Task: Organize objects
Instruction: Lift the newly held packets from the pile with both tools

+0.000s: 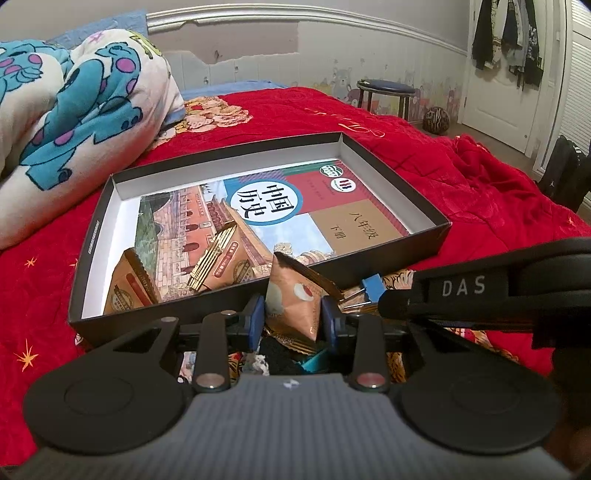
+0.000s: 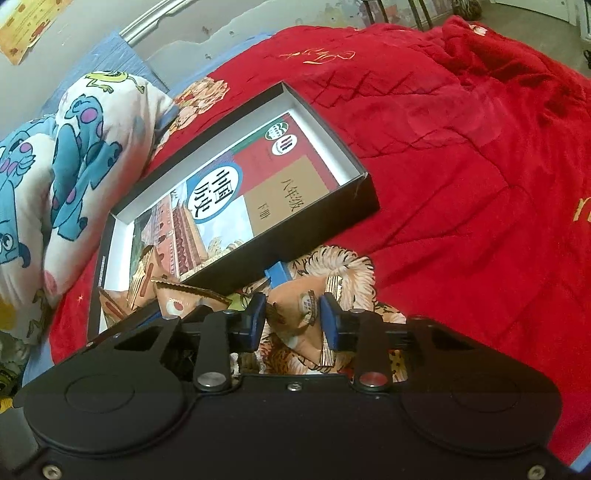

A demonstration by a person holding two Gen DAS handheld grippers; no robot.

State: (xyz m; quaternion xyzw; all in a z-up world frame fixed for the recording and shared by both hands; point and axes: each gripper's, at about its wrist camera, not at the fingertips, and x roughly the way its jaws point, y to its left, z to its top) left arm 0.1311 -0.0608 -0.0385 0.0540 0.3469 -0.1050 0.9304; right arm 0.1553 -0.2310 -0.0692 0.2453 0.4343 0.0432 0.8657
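A black shallow box (image 1: 92, 236) lies on the red bedspread with a history textbook (image 1: 266, 206) flat inside. Two tan snack packets (image 1: 218, 258) rest on the book at the box's near end. My left gripper (image 1: 292, 321) is shut on a peach snack packet (image 1: 291, 299), held upright just in front of the box's near wall. In the right wrist view my right gripper (image 2: 293, 325) is shut on another tan snack packet (image 2: 295, 314) over a tiger-print cloth (image 2: 347, 266), just outside the box (image 2: 291, 236). The right gripper's black housing (image 1: 461, 291) reaches in from the right.
A cartoon-print blanket (image 1: 74, 110) is bunched at the left of the box. The red bedspread (image 2: 461, 166) spreads out to the right. Beyond the bed stand a round stool (image 1: 386, 92), a striped ball (image 1: 436, 119), a white door (image 1: 517, 92) and hanging clothes (image 1: 506, 33).
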